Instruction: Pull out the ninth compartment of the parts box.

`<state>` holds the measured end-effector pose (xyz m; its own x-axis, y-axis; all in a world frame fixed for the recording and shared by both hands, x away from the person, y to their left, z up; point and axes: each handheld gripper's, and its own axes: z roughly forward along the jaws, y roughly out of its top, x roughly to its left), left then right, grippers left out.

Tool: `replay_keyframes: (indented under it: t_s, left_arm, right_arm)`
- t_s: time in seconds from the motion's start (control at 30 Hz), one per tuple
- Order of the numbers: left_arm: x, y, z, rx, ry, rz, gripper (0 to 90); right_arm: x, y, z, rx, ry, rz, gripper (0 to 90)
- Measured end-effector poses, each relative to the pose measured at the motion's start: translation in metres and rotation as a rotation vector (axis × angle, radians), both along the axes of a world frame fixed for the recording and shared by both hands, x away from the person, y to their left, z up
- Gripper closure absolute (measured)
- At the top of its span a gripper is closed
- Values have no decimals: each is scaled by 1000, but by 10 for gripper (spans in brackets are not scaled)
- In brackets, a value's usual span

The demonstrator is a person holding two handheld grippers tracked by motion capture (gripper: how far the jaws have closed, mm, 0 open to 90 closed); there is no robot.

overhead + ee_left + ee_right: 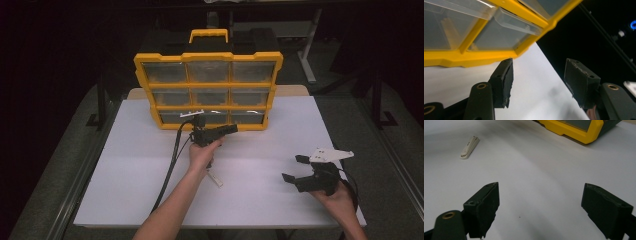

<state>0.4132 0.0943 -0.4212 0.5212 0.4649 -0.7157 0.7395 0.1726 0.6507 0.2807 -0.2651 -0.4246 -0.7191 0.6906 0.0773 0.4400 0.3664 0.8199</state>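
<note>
A yellow drawer organizer (pixel 209 56) with clear drawers stands upright at the back of the white table (pixel 150 190). My left gripper (pixel 234 128) lies on its side just in front of the bottom row, its jaws pointing right. In the left gripper view, that gripper (pixel 537 82) is open with nothing between its pads. The organizer's yellow frame (pixel 461 58) and a clear drawer front (pixel 506 32) sit close above it. My right gripper (pixel 293 168) rests open near the front right of the table. In the right gripper view it (pixel 541 210) holds nothing over bare white tabletop.
A small white clip-like piece (pixel 215 178) lies on the table just right of the left forearm, and it shows as the white piece (pixel 469 147) at upper left in the right gripper view. The left gripper's black cable (pixel 170 170) trails toward the front edge. Dark floor surrounds the table.
</note>
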Motion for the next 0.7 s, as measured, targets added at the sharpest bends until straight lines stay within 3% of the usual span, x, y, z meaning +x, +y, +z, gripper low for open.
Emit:
replay_keyframes:
  t_s: [0.23, 0.27, 0.3, 0.33, 0.37, 0.6, 0.7]
  left_arm:
    - [11, -13, -10, -52, 37, 67, 449]
    - [14, -17, -14, -84, 59, 93, 458]
    - [14, -17, -14, -84, 59, 93, 467]
    - [18, -20, -19, -116, 84, 111, 481]
    - [20, -21, -20, -122, 93, 119, 487]
    - [29, -29, -25, -160, 84, 150, 583]
    - [30, -33, -24, -144, 70, 155, 612]
  right_arm:
    - [2, -2, -1, 10, -1, 2, 141]
    - [3, -1, -1, 14, 0, 5, 141]
    - [4, -1, -1, 13, -3, 8, 141]
    - [4, -1, -1, 16, 2, 7, 141]
    - [4, -1, -1, 14, 0, 10, 141]
    - [6, 1, -2, 17, 8, 16, 141]
    - [6, 0, -2, 18, 9, 19, 141]
